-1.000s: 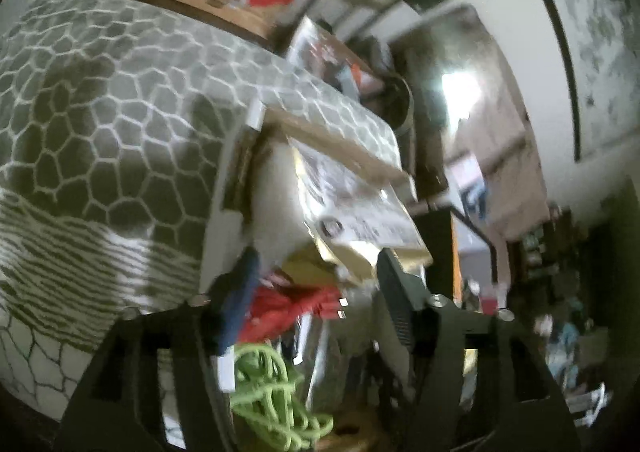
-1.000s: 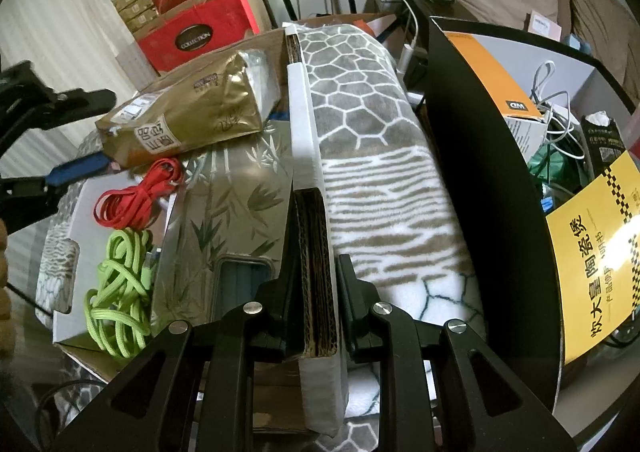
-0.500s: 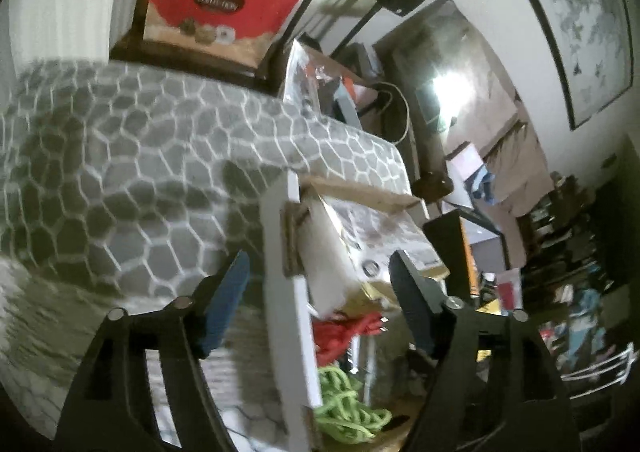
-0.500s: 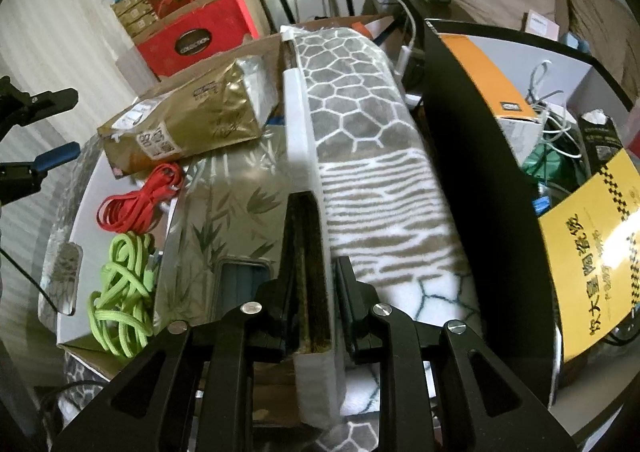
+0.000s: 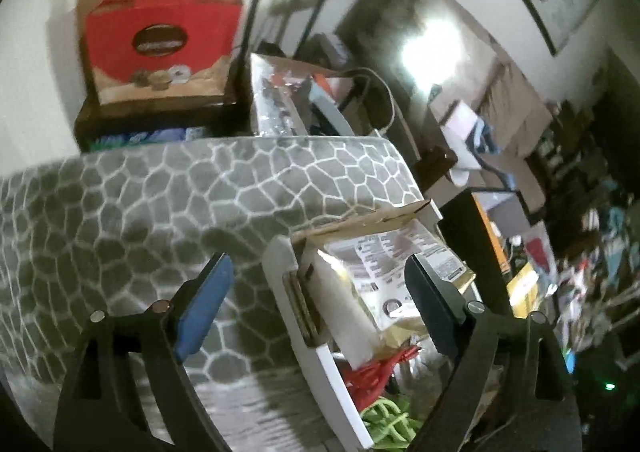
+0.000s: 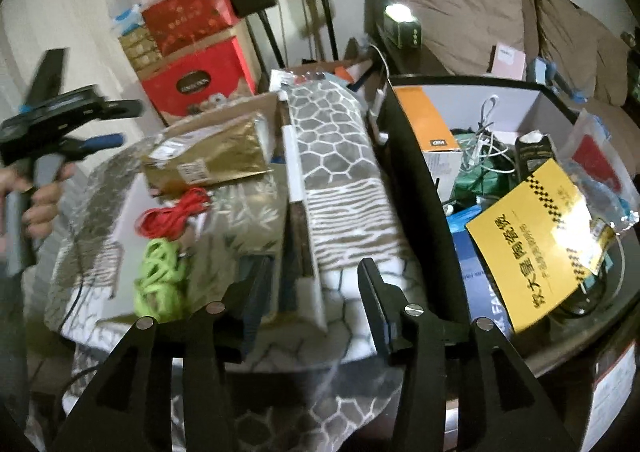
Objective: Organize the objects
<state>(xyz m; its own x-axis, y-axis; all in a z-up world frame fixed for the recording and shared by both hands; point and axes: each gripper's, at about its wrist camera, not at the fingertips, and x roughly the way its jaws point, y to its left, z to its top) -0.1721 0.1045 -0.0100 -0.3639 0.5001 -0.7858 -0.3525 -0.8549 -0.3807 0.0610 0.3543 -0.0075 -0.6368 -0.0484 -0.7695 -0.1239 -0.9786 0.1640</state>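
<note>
I see my right gripper (image 6: 316, 302) with jaws just opened, clear of the white cardboard box wall (image 6: 294, 168). My left gripper (image 5: 320, 304), just opened wide, straddles that wall (image 5: 288, 300) untouched. Box sits on the grey patterned blanket (image 6: 340, 156).

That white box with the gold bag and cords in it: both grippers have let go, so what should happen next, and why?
Probably lift both grippers clear. The left gripper and right gripper have just been opening, pressing nothing, and the white box rests on the patterned blanket.
</note>
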